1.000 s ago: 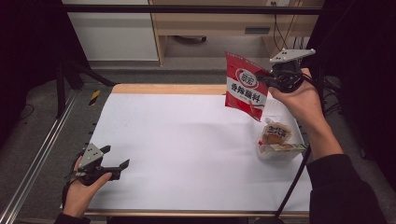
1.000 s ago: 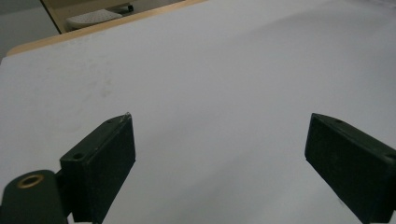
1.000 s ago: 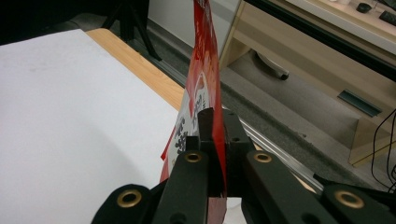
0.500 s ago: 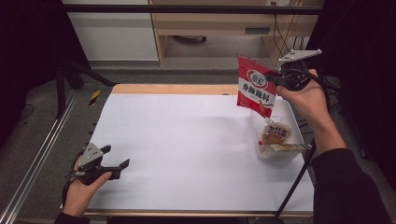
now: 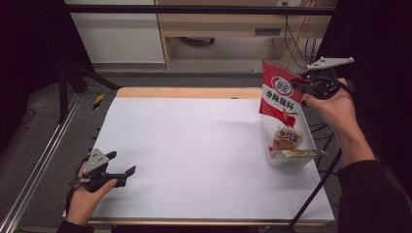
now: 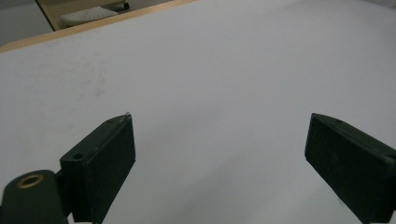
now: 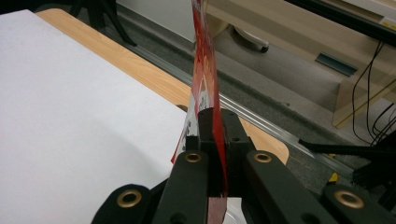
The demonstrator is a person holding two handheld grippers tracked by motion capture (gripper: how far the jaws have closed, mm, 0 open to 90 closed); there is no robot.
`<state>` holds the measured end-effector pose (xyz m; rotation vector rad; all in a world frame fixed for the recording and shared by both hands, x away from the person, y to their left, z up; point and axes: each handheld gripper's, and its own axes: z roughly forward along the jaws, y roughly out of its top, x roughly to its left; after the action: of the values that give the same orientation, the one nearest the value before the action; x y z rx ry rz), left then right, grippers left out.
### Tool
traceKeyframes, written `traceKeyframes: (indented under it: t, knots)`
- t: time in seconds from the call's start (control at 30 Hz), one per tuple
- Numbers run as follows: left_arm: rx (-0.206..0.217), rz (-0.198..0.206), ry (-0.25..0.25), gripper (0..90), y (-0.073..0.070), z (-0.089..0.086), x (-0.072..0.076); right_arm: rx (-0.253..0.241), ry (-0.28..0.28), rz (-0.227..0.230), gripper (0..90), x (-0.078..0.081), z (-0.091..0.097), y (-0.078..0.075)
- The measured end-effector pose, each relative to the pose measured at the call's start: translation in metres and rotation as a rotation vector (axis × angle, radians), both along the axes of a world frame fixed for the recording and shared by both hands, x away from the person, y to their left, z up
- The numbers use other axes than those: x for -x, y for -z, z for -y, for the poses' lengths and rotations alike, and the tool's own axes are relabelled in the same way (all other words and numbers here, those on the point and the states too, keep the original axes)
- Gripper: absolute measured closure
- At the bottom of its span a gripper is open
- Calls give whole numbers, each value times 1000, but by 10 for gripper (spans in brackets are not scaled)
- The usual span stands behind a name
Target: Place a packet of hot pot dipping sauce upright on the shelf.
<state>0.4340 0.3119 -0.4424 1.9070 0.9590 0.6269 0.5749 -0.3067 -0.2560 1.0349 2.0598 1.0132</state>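
Note:
A red snack packet (image 5: 278, 95) with white print hangs upright in the air at the right side of the table, its lower end just above a clear plastic container (image 5: 290, 161). My right gripper (image 5: 296, 88) is shut on the packet's right edge. In the right gripper view the jaws pinch the thin red packet (image 7: 204, 70) edge-on, with the right gripper (image 7: 215, 136) over the table's far corner. The container holds a wrapped bun (image 5: 286, 139) and a flat packet. My left gripper (image 5: 122, 162) rests at the table's near left, open and empty; the left gripper (image 6: 219, 158) faces bare white table.
A white sheet (image 5: 194, 145) covers the table, with a wooden strip (image 5: 184, 92) along its far edge. A black frame post (image 5: 316, 194) slants up by the near right corner. Beyond the table stand a cabinet and cables.
My right hand has carried the red packet to the right and slightly down, so it now hangs over the clear container. The left hand has not moved.

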Motion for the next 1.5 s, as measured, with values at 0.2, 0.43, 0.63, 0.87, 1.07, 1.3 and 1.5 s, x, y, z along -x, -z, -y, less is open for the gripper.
traceKeyframes:
  t: [0.2,0.43,0.63,0.87,1.07,1.3,1.5]
  knots:
    - [-5,2,-1,84,0,-1,0,3,19,-18,899,1,12,11]
    - [-5,-2,-4,85,1,0,-1,-6,37,-30,899,-3,17,21]
    - [-5,-6,-4,87,2,0,-1,-29,50,-47,899,-7,17,41]
    - [-7,-5,0,89,2,1,-1,-96,72,-37,898,1,27,61]
    - [-13,-2,7,88,1,3,0,-116,106,-52,896,15,45,74]
    - [-20,-1,9,90,1,4,1,-108,137,-76,864,28,56,85]
    - [-18,0,9,89,1,4,2,-85,173,-51,545,34,54,80]
